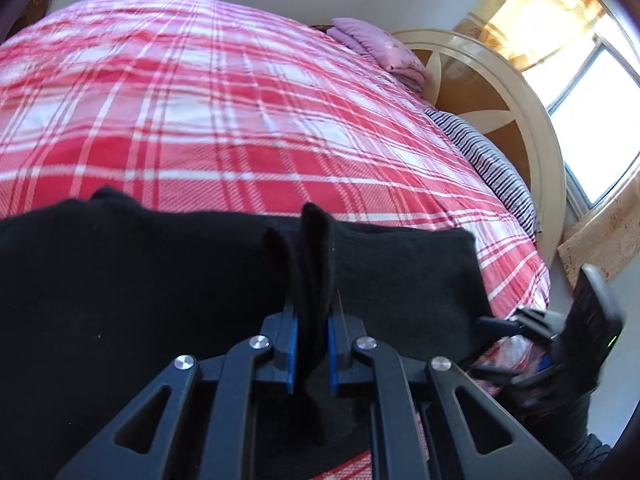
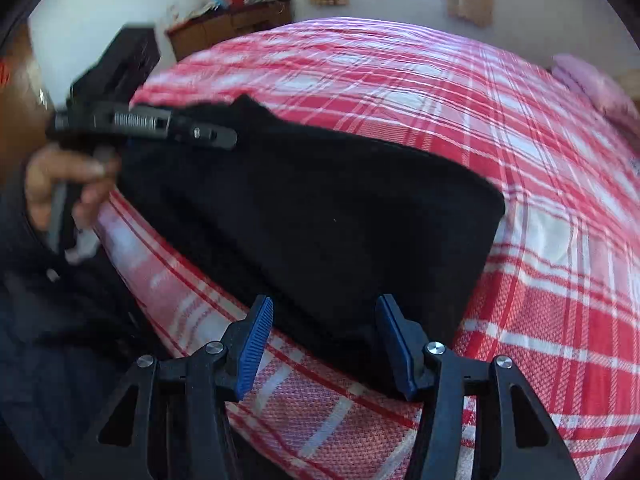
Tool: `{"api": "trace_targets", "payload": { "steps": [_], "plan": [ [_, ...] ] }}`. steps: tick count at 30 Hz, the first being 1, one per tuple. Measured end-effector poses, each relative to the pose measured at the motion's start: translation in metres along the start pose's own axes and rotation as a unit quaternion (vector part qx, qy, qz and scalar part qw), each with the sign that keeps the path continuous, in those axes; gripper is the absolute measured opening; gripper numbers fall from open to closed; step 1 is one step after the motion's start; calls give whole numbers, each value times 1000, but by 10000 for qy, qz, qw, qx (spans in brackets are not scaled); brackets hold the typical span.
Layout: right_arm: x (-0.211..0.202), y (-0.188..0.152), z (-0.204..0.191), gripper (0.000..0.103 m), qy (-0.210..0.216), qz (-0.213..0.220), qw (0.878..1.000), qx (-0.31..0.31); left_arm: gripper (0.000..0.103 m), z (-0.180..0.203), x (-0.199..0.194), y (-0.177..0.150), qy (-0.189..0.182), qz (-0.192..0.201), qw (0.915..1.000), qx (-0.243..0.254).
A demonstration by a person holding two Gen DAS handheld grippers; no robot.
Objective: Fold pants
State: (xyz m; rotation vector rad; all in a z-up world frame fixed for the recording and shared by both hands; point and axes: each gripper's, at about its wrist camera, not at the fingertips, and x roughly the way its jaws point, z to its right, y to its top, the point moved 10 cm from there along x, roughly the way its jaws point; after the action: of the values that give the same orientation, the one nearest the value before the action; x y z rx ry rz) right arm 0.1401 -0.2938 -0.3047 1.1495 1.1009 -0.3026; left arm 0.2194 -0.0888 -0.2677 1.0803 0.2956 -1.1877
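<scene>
Black pants (image 1: 120,300) lie folded on a red and white plaid bed (image 1: 200,100), near its front edge. My left gripper (image 1: 312,312) is shut on a bunched fold of the pants, which sticks up between its blue pads. In the right wrist view the pants (image 2: 320,216) stretch from upper left to the lower middle. My right gripper (image 2: 324,320) is open, its jaws wide apart on either side of the near end of the pants. The left gripper (image 2: 224,136) shows there at the upper left, held by a hand, at the far end of the pants.
A pink pillow (image 1: 372,48) and a striped pillow (image 1: 488,160) lie by the cream headboard (image 1: 532,128) on the right. A wooden desk (image 2: 228,28) stands beyond the bed's far left. Windows with curtains are behind. The bedspread (image 2: 520,160) spreads out beyond the pants.
</scene>
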Motion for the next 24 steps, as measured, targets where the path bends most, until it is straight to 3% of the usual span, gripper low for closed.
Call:
{"api": "trace_targets", "payload": {
  "steps": [3, 6, 8, 11, 16, 20, 22, 24],
  "plan": [
    [-11, 2, -4, 56, 65, 15, 9998, -175, 12, -1, -5, -1, -130, 13, 9998, -137],
    [-26, 3, -7, 56, 562, 79, 9983, -117, 12, 1, -15, 2, -302, 87, 9992, -249],
    [-31, 1, -9, 56, 680, 107, 9973, -257, 12, -2, -18, 4, -196, 142, 9995, -204],
    [-17, -10, -1, 56, 474, -266, 9978, -372, 12, -11, -10, 1, -101, 82, 9996, -252],
    [-28, -14, -3, 56, 535, -270, 9973, -429, 15, -14, -3, -4, -72, 90, 9998, -170],
    [-35, 0, 6, 60, 453, 135, 9988, -86, 22, -10, -4, -5, 63, 103, 9999, -9],
    [-15, -5, 21, 62, 191, -194, 9994, 211, 25, -10, -6, -7, 169, 88, 9998, 86],
    [-10, -7, 27, 62, 80, -235, 9994, 232, 42, -13, -12, -7, 257, 96, 9996, 121]
  ]
}}
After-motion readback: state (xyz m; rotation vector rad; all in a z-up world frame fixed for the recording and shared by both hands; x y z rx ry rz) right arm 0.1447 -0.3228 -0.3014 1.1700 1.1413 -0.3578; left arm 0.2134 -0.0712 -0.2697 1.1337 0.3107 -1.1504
